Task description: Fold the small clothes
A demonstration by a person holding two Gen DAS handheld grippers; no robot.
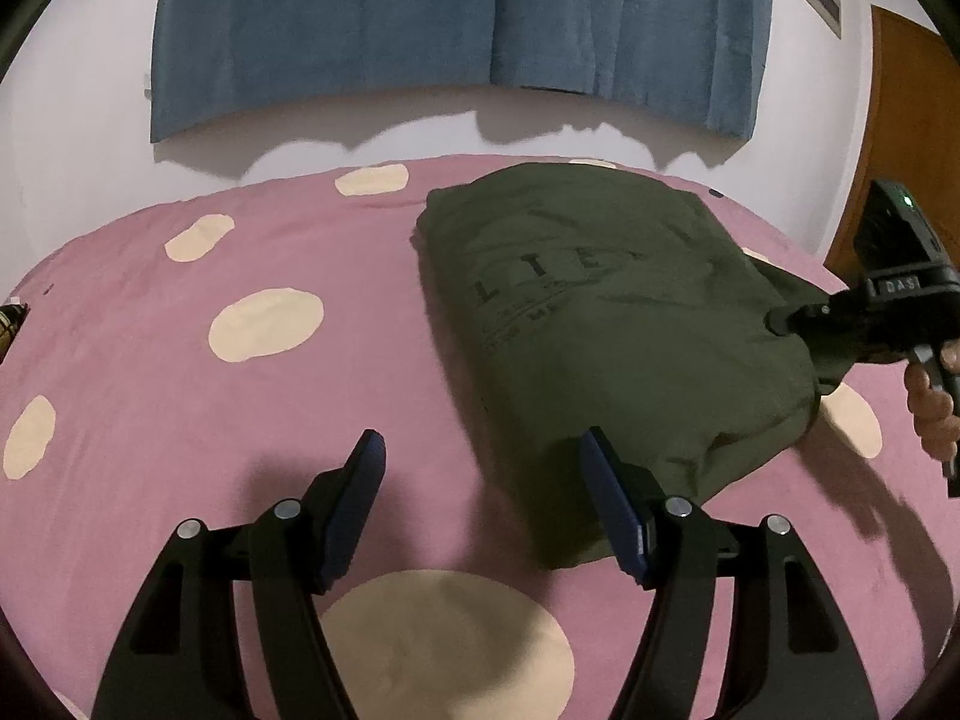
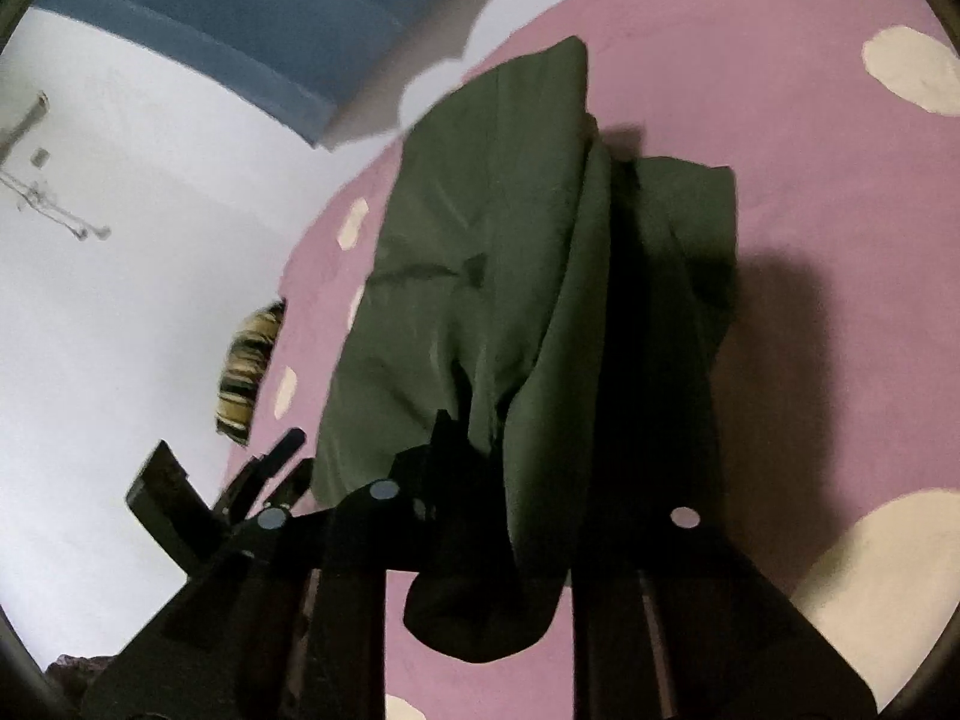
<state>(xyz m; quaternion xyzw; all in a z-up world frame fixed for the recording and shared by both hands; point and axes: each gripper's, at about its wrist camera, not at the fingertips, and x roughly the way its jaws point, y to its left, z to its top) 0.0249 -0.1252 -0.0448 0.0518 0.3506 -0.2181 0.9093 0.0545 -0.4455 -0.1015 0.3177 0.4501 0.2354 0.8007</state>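
Olive-green T-shirt (image 1: 606, 312), partly folded, lies on the pink spotted bedsheet (image 1: 180, 360). Right tool (image 1: 786, 318) pinches its lifted edge; left tool (image 1: 480, 504) hovers spread wide, empty, beside its near corner.

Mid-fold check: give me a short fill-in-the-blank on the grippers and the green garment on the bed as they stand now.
1. The dark olive-green folded garment lies on a pink bedsheet patterned with ____ spots.
2. The right gripper is shut on the garment's ____ .
3. The left gripper has its jaws ____ , with nothing between them.
4. On the wall behind the bed hangs a ____ curtain.

Missing words: cream; edge; open; blue
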